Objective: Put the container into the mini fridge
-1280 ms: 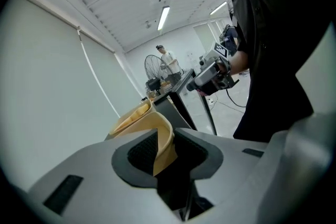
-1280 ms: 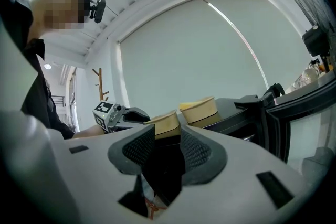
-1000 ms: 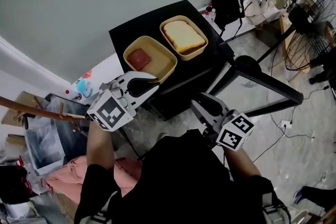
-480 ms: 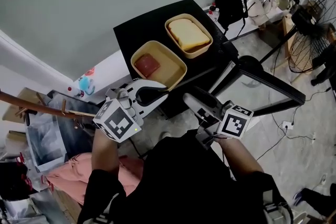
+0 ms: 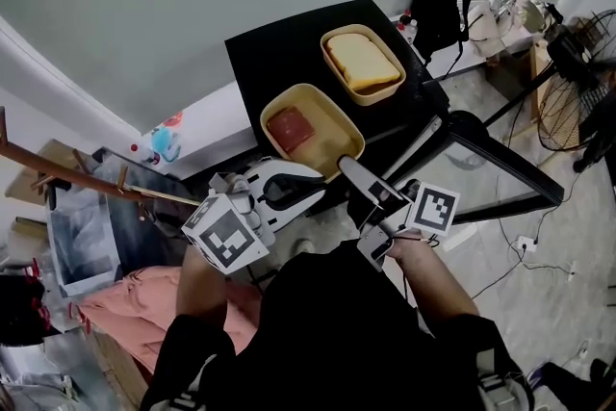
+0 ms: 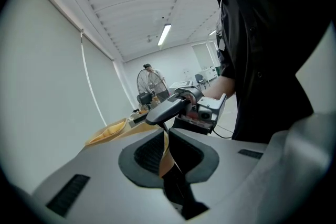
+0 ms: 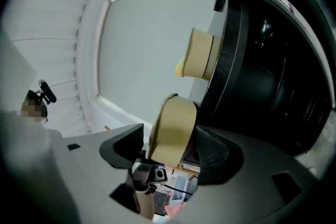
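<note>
Two tan containers sit on the black mini fridge: a near container with red food and a far container with bread. The near one overhangs the fridge's front edge. My left gripper is shut on its near rim; a thin tan strip shows between the left gripper pads. My right gripper is at the same container's right near corner, and its jaws are opening. The near container stands between the right gripper pads without being squeezed. The fridge door hangs open at right.
A black backpack hangs behind the fridge, and a floor fan stands at far right. A wooden pole, a grey box and pink cloth lie left of me. A cable runs over the floor at right.
The near container has slid toward the fridge's front edge with the left gripper on its rim. The right gripper rose to the container and its jaws spread wider.
</note>
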